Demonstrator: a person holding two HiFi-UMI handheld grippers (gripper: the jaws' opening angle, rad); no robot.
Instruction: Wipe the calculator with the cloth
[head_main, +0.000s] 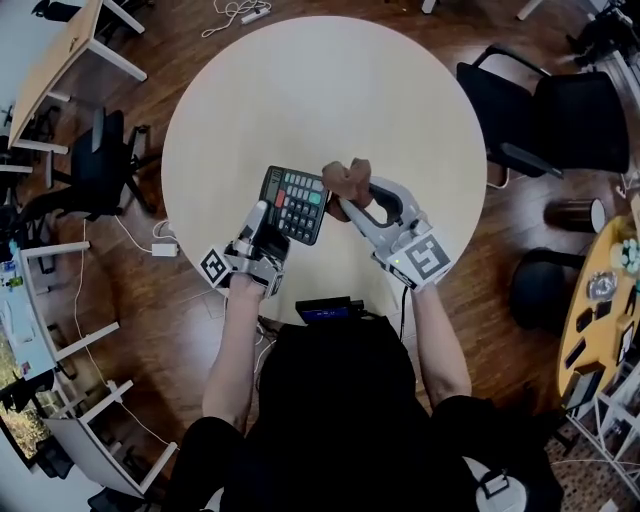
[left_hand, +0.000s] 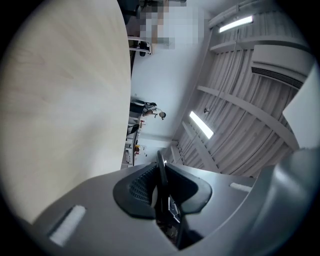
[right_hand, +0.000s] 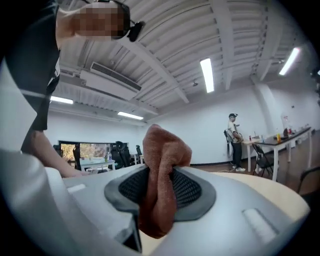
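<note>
In the head view, you grip the calculator (head_main: 295, 203) with your left gripper (head_main: 263, 215), which bites its near left edge. The calculator is over the near part of the round table (head_main: 330, 90), with its keys facing up at you. Your right gripper (head_main: 352, 203) holds the brown cloth (head_main: 345, 180). The cloth sits right at the calculator's far right corner and looks to touch it. The calculator is between your two grippers. In the left gripper view, your left gripper (left_hand: 161, 186) is squeezed tight on the calculator (left_hand: 161, 165), which shows as a thin dark edge between the two black pads. The table (left_hand: 60, 100) fills the left side. In the right gripper view, your right gripper (right_hand: 159, 192) is clamped on the cloth (right_hand: 162, 147). The cloth is bunched up between the pads and pokes out past them in a soft lump.
</note>
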